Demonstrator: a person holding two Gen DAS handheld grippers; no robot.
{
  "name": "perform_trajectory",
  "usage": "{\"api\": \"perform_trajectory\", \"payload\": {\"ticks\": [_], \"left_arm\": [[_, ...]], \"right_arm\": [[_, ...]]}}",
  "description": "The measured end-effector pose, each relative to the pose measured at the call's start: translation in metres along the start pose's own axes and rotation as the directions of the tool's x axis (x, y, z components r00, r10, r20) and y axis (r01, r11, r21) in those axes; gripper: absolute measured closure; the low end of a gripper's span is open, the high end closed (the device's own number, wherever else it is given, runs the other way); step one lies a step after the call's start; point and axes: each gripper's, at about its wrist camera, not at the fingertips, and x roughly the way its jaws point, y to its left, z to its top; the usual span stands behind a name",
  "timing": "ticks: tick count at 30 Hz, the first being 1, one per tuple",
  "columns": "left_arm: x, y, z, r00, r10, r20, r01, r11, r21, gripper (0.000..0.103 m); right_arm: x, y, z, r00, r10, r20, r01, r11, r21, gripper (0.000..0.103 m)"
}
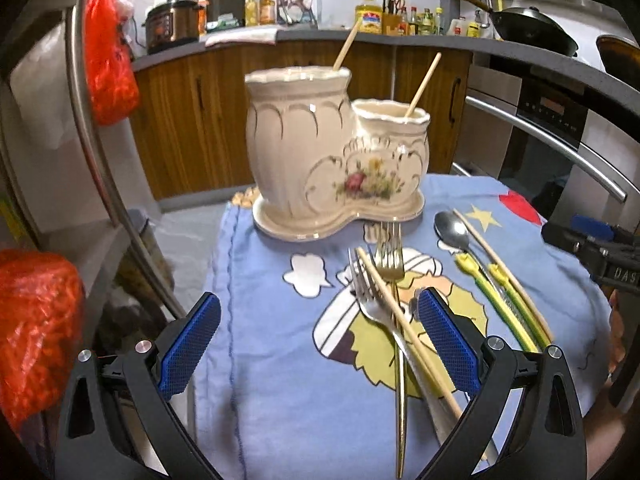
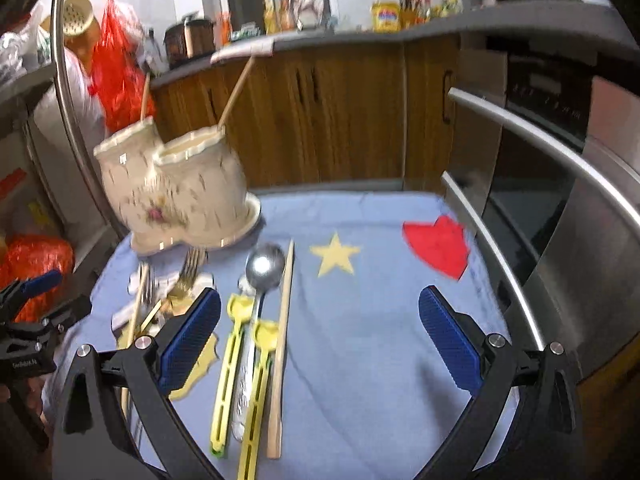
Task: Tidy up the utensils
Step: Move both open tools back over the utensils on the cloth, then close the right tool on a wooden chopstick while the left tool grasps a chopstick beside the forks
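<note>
Both grippers are hovering wide open and empty above a bench draped in a blue cartoon-print cloth [image 2: 360, 360]. The left gripper [image 1: 320, 344] is framing a silver fork [image 1: 370, 304], a gold fork [image 1: 389, 260] and a wooden chopstick [image 1: 404, 328] lying crossed. Left of the right gripper [image 2: 320, 340], a steel spoon [image 2: 264, 268], yellow training chopsticks [image 2: 228, 380] and another chopstick [image 2: 282, 344] are lying together. Beyond, a cream, ribbed ceramic holder [image 1: 320, 152] is holding one chopstick in each of its two cups.
</note>
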Motion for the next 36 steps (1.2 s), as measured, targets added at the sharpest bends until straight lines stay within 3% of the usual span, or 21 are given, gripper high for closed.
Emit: {"api": "perform_trajectory", "payload": {"ticks": [8,16,25,36], "left_arm": [[0.012,-0.011,-0.006,0.998,-0.033,-0.052,0.036,0.998,0.047,0.005],[0.016,-0.023,-0.007,0.998,-0.021,-0.06,0.028,0.994,0.109,0.005],[0.018,-0.029,-0.007,0.997,-0.04,-0.069,0.048,0.992,0.116,0.005],[0.018,-0.03,-0.007,0.996,-0.047,-0.075,0.055,0.992,0.112,0.005]], "right_arm": [[0.019,0.011,-0.015,0.995,-0.01,-0.104,0.0,0.995,-0.096,0.01],[0.03,0.008,-0.022,0.983,0.018,-0.182,-0.035,0.995,-0.092,0.056],[0.031,0.015,-0.021,0.974,0.083,-0.21,-0.1,0.993,-0.07,0.09],[0.041,0.023,-0.022,0.972,0.054,-0.229,-0.081,0.99,-0.113,0.091]]}}
